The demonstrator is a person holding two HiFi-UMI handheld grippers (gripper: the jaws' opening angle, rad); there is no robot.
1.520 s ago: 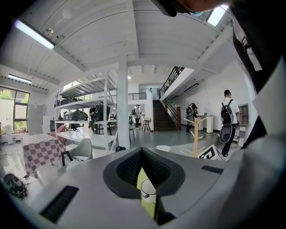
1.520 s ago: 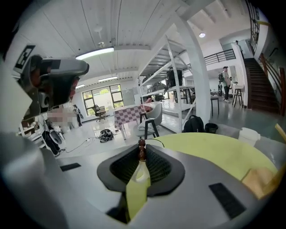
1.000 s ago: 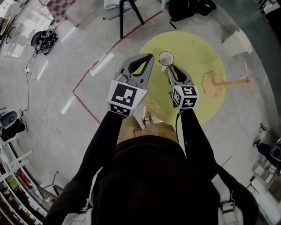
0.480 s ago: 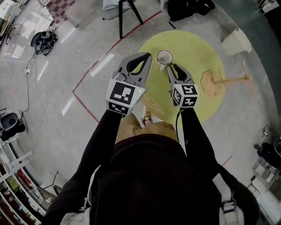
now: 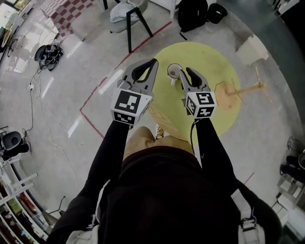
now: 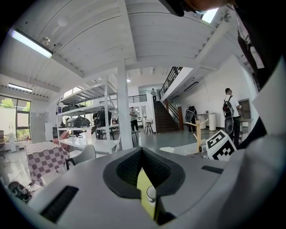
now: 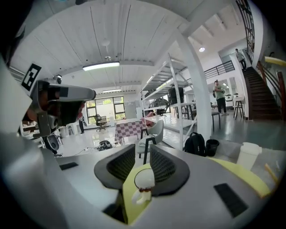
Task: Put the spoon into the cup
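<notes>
Cup (image 5: 174, 70) stands upright on a yellow round surface (image 5: 209, 57), near its middle; it is white and its mouth is open to above. A short white piece (image 5: 172, 82) sticks out from the side of the cup that faces the person. It is too small to tell whether this is the spoon or the handle of the cup, so I cannot say with certainty where the spoon is.

The left gripper (image 5: 154, 61) is held over the left edge of the yellow surface, to the left of the cup and apart from it. In the left gripper view its jaws meet at the tips and nothing is between them.

The right gripper (image 5: 183, 71) is just to the right of the cup in the head view. In the right gripper view its jaws stand a little apart, no thing is pressed between the pads, and the cup is seen lower down, beyond them.

A wooden stand (image 5: 229, 93) is at the right edge of the yellow surface. Farther away on the floor are a chair (image 5: 125, 9) and a black backpack (image 5: 192, 12).
</notes>
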